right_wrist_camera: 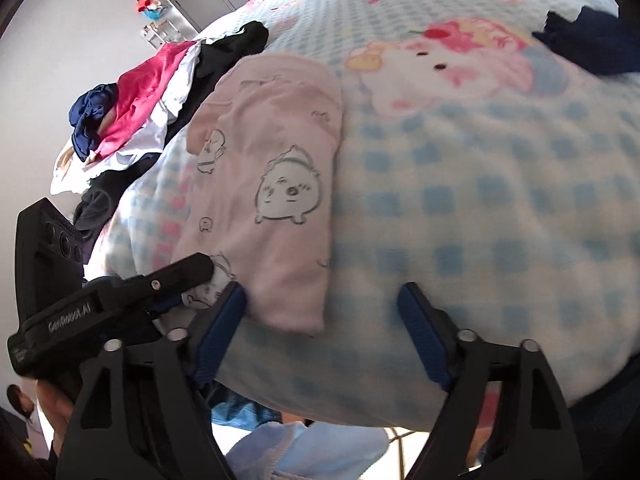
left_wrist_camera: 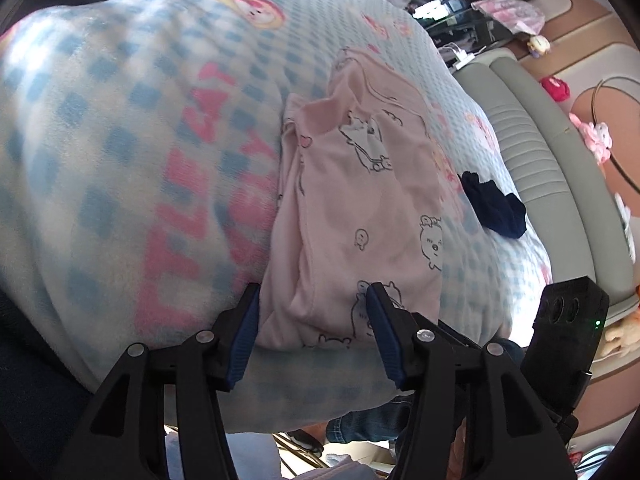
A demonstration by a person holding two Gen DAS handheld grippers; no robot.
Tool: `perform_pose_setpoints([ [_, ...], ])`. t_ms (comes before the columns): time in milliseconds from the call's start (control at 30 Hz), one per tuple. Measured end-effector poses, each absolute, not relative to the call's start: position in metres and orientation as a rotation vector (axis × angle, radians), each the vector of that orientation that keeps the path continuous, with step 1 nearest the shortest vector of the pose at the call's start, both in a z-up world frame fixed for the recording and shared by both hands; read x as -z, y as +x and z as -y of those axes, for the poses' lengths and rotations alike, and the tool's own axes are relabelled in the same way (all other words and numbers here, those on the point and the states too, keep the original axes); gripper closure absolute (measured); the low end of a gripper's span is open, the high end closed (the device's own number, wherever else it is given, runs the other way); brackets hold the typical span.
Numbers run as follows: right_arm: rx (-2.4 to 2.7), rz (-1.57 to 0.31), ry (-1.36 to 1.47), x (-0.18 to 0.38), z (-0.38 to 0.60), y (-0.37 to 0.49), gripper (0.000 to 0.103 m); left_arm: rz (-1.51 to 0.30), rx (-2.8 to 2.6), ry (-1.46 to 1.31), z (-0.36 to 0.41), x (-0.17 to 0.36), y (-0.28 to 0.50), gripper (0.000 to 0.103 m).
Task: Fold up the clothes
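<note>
Two tools working near bed edge. Left tool (left_wrist_camera: 312, 300) gaping open, straddling near hem of pink garment (left_wrist_camera: 352, 208) lying on blanket (left_wrist_camera: 120, 140). Right tool (right_wrist_camera: 324, 304) gaping too, empty, garment's corner just inside. Cloth looking light, limp, likely sagging; pinching hem corners seems best.

Daylight, bright and soft in both wrist views. Strongest patch on the checked blanket (left_wrist_camera: 100, 92) at upper left of the left view, washed near white there. Blanket print is smeared by blur across the left view; the pink garment (left_wrist_camera: 360, 216) reads sharper. Right view: blanket (right_wrist_camera: 480, 200) soft at right, cartoon outlines on the garment (right_wrist_camera: 280, 184) crisp. White wall (right_wrist_camera: 80, 20) evenly lit. Heavy fisheye bulge; black vignette at the corners. Underside of the bed edge falls into shade.
</note>
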State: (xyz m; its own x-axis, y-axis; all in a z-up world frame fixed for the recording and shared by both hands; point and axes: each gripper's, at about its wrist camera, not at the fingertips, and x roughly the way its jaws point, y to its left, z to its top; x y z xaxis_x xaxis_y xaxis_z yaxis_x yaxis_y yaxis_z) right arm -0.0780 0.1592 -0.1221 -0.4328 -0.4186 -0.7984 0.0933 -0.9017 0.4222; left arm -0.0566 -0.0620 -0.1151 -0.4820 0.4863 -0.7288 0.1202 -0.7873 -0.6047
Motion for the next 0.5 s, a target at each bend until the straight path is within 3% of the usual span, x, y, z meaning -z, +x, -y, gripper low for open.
perform_pose_setpoints([
  [33,2.371,0.455,1.454,0.123,-0.157,-0.079,0.041,0.887,-2.363,-1.459,0.061,0.115,-0.057,0.049],
  [100,2.354,0.406,1.44,0.122,-0.148,-0.077,0.05,0.85,-2.381,-1.46,0.06,0.113,-0.057,0.053],
  [167,2.363,0.348,1.413,0.12,-0.143,-0.075,0.065,0.823,-2.381,-1.443,0.057,0.109,-0.055,0.074],
  [233,2.404,0.305,1.38,0.115,-0.145,-0.071,0.076,0.802,-2.363,-1.415,0.048,0.105,-0.053,0.079],
  [500,2.62,0.292,1.277,0.075,-0.193,-0.065,0.083,0.682,-2.218,-1.374,-0.007,0.097,-0.053,0.08],
])
